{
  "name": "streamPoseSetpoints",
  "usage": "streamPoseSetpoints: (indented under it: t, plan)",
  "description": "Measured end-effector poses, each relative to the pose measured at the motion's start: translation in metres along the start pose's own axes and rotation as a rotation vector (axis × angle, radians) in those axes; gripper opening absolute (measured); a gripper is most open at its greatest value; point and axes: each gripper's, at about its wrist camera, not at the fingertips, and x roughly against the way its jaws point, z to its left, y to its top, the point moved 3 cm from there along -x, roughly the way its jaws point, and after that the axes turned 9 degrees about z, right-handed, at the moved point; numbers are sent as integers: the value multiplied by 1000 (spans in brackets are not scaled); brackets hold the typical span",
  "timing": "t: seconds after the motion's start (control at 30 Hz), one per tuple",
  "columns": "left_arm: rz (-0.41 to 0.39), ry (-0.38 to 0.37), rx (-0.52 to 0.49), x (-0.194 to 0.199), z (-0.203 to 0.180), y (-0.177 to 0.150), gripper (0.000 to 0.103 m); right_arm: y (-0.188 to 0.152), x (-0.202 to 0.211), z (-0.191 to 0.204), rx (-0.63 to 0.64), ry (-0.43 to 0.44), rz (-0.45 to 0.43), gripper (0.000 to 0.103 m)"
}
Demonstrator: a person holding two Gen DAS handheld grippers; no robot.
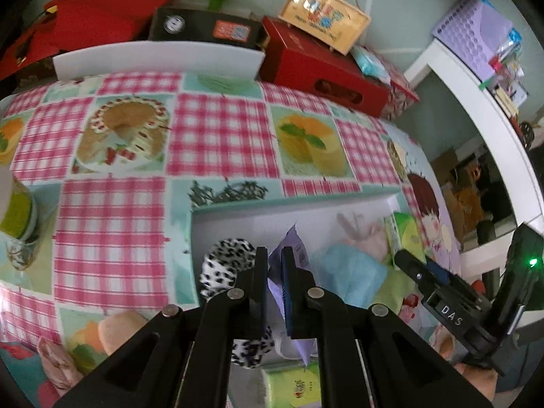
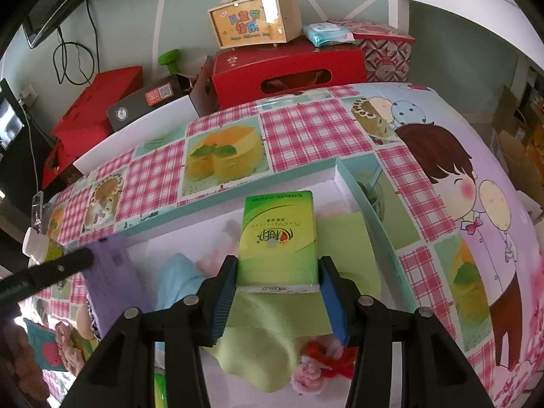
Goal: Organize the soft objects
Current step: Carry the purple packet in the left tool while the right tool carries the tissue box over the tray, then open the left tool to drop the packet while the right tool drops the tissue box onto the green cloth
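Both grippers carry soft things over the white box

The right gripper (image 2: 278,285) pinches a green tissue pack (image 2: 278,238) above the white box (image 1: 238,224) on the worktop; the left gripper (image 1: 273,272), fingers nearly together, nips a lilac packet (image 1: 292,248). Next, I think: lower each into a free place, then spread the fingers

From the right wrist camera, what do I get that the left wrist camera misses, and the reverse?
Right wrist only: the right tool shut on a green tissue pack, above a green cloth in the white box.

Left wrist only: the left tool pinching a lavender packet, beside a leopard-print item.

Both: the white box, a blue cloth, the red carton.
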Motion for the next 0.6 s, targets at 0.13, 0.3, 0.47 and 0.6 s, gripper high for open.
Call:
streamPoseSetpoints:
  t: [0.13, 0.3, 0.47, 0.6]
  plan:
    - [8, 15, -15, -2, -8, -2, 7, 0, 2, 2, 12, -7, -6, 52]
    - [4, 22, 1, 5, -6, -2, 19, 2, 9, 6, 28, -17, -27, 56]
    - [-33, 45, 10, 20, -2, -2, 38, 2, 15, 11, 48, -30, -35, 57]
    - [-60, 92, 35, 30, 5, -1, 55, 2, 22, 15, 57, -47, -35, 59]
